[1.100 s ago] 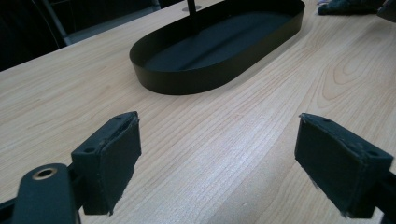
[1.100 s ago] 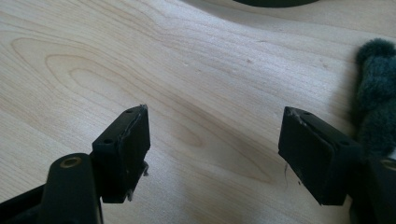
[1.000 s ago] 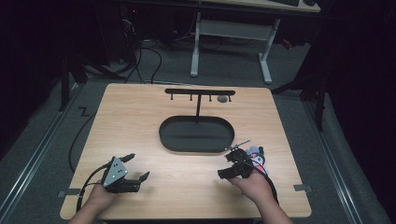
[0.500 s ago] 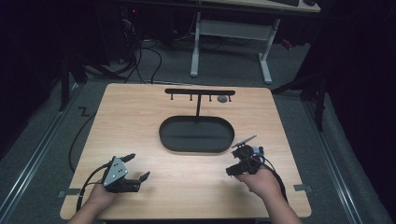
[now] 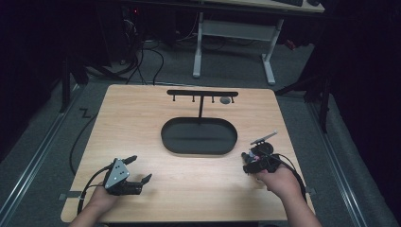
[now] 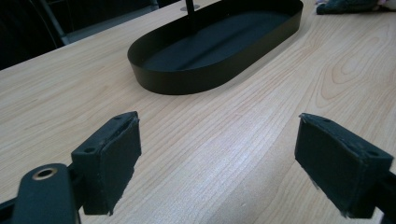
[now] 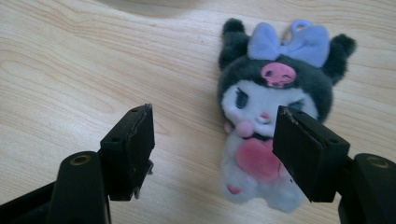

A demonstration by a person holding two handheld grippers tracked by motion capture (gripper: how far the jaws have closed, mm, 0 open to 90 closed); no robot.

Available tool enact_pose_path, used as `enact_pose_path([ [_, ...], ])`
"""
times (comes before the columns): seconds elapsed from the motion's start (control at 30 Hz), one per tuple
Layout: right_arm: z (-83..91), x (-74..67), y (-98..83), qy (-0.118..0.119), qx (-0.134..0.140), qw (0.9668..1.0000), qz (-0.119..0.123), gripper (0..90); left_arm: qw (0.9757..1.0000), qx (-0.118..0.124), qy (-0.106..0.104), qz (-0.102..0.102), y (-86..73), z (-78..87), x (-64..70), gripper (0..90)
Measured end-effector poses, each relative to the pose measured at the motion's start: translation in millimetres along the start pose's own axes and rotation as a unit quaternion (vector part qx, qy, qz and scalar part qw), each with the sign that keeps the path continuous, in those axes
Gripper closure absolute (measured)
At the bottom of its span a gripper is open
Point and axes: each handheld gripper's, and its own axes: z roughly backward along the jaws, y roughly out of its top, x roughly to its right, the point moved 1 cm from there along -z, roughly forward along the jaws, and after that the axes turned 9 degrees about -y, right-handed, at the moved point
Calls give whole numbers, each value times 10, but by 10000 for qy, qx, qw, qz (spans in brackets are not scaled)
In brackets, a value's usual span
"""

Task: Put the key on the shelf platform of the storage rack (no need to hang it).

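R gripper (image 7: 212,140) has shifted right over the plush keychain (image 7: 273,116), jaws just narrowed but gripping nothing yet; L gripper (image 6: 217,158) idle, wide open, empty — grab looks next.

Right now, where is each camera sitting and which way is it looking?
High view: above the table, looking down; both forearms, left gripper, right gripper.
Left gripper view: on that gripper, facing the black tray; its open fingers.
Right gripper view: facing down at the plush toy; its fingers apart.
Shared: the tray.
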Motion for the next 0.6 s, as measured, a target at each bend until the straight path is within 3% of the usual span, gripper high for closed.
enact_pose_path([
  [0.4, 41, 211, -160, -263, -53, 9994, -237, 232, 10000, -18, 20, 29, 3, -6, -4, 154],
  [0.6, 2, 241, -201, -262, -63, 9990, -362, 217, 10000, -22, -10, 16, 5, -9, -6, 154],
])
